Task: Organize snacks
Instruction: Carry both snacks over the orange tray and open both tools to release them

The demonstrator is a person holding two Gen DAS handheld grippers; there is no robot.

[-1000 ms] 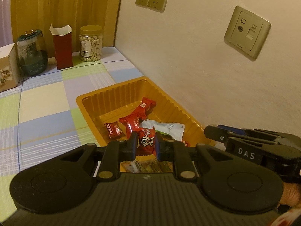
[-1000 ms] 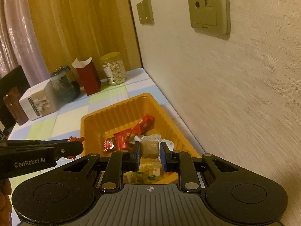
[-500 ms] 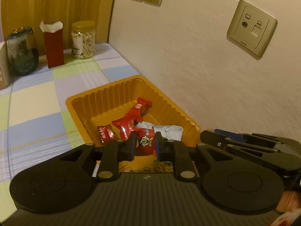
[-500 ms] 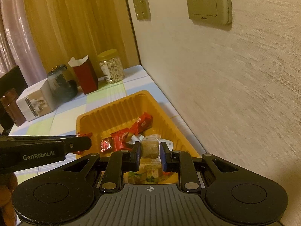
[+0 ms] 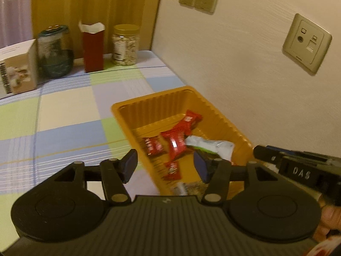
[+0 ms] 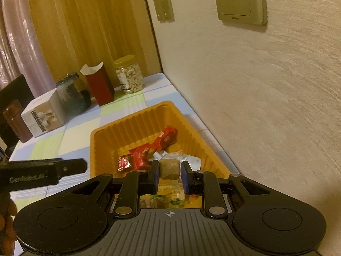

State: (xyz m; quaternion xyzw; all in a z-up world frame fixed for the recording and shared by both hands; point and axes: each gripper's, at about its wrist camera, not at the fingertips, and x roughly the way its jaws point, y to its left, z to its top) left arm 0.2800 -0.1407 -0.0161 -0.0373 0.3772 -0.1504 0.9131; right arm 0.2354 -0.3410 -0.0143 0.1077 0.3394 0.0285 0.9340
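An orange plastic tray [image 5: 170, 98] sits against the wall and holds several red snack packets [image 5: 177, 140] and a white-green one [image 5: 211, 146]. My left gripper [image 5: 165, 166] is open and empty above the tray's near left edge; a small red packet [image 5: 172, 169] lies in the tray between its fingers. My right gripper [image 6: 169, 176] is shut on a brown snack cube in a clear wrapper [image 6: 169, 168], held over the tray [image 6: 136, 117]. The right gripper also shows in the left wrist view [image 5: 298, 166], and the left gripper in the right wrist view [image 6: 42, 171].
At the back of the checked tablecloth [image 5: 64, 115] stand a nut jar [image 5: 125, 44], a red carton [image 5: 92, 47], a dark glass jar [image 5: 55, 53] and a white box [image 5: 17, 70]. The wall with sockets [image 5: 307, 42] runs close along the tray's right side.
My left gripper opened and let go of the small red packet, which now lies in the tray. The right gripper still holds the brown cube, almost unmoved.
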